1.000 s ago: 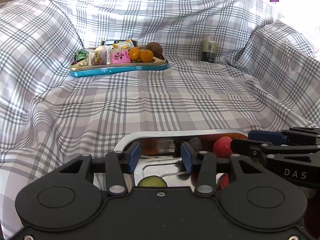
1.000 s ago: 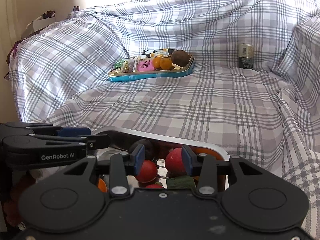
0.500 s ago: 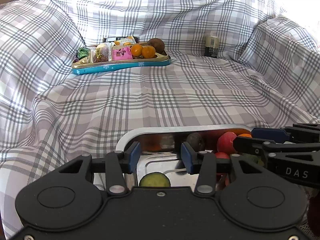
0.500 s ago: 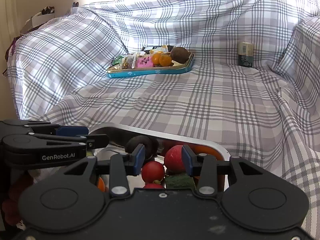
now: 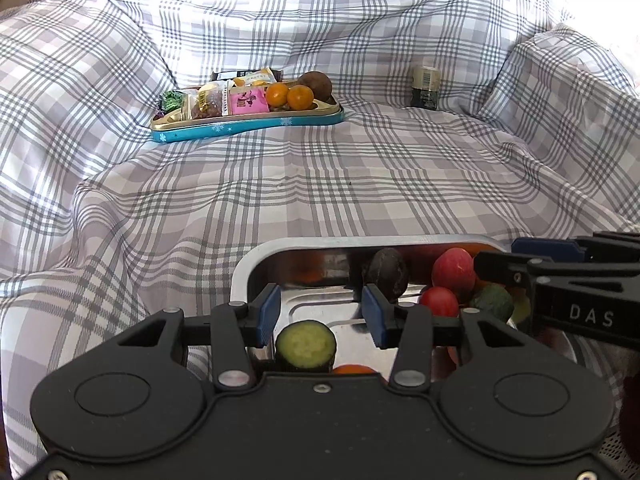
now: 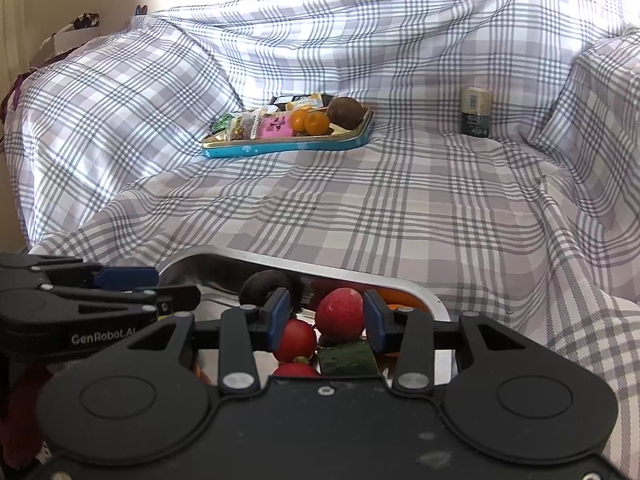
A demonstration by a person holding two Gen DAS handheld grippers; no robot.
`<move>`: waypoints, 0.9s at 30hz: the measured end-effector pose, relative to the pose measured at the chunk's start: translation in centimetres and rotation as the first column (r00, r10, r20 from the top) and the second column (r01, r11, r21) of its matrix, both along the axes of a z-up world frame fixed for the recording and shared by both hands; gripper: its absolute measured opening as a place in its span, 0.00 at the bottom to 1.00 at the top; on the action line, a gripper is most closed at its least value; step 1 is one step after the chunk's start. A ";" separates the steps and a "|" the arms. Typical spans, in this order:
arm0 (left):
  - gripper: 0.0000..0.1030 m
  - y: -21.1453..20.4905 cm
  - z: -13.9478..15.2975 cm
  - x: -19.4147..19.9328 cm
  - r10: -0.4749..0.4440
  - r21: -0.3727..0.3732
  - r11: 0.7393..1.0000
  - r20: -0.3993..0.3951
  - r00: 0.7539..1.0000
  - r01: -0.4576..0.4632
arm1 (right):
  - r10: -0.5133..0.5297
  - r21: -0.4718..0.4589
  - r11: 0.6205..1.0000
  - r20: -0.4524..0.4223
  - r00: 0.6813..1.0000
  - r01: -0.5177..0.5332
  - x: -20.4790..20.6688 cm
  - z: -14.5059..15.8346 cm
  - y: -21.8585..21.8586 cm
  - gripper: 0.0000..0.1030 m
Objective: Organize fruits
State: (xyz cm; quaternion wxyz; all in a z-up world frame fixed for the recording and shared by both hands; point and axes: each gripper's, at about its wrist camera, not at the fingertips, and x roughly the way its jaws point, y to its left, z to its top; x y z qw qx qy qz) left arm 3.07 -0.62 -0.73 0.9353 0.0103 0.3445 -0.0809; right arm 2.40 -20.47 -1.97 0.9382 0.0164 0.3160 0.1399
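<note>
With both left tongs (image 5: 318,314) and right tongs (image 6: 324,318) gaping empty over the shiny steel tray (image 5: 256,256) of crowded fruit on the plaid-covered sofa, a clumsy pinch risked squirting the round red fruit (image 6: 340,314) onto its neighbours or denting the soft sheet.

Bright daylight enters from 12 o'clock, washing out the plaid sheet (image 6: 400,208) at the top edge. Focus is sharp; fisheye curvature bends the edges.
</note>
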 end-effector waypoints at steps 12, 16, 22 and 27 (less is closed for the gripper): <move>0.51 -0.1 -0.2 -0.8 0.017 -0.003 1.000 -0.015 1.000 -0.017 | -0.027 -0.004 1.000 0.000 1.000 0.027 -1.1 -0.1 -0.5 0.42; 0.51 -0.1 -0.2 -0.9 0.022 0.000 1.000 -0.014 1.000 -0.022 | -0.031 -0.022 0.999 0.008 0.999 0.032 -1.4 -0.2 -0.4 0.42; 0.51 -0.2 -0.3 -1.3 0.026 0.004 1.000 -0.013 1.000 -0.026 | -0.036 -0.026 0.999 0.014 0.999 0.037 -1.9 -0.2 -0.6 0.42; 0.51 -0.3 -0.4 -1.5 0.026 0.015 1.000 -0.009 1.000 -0.026 | -0.037 -0.032 0.999 0.011 0.999 0.037 -1.8 -0.3 -0.6 0.42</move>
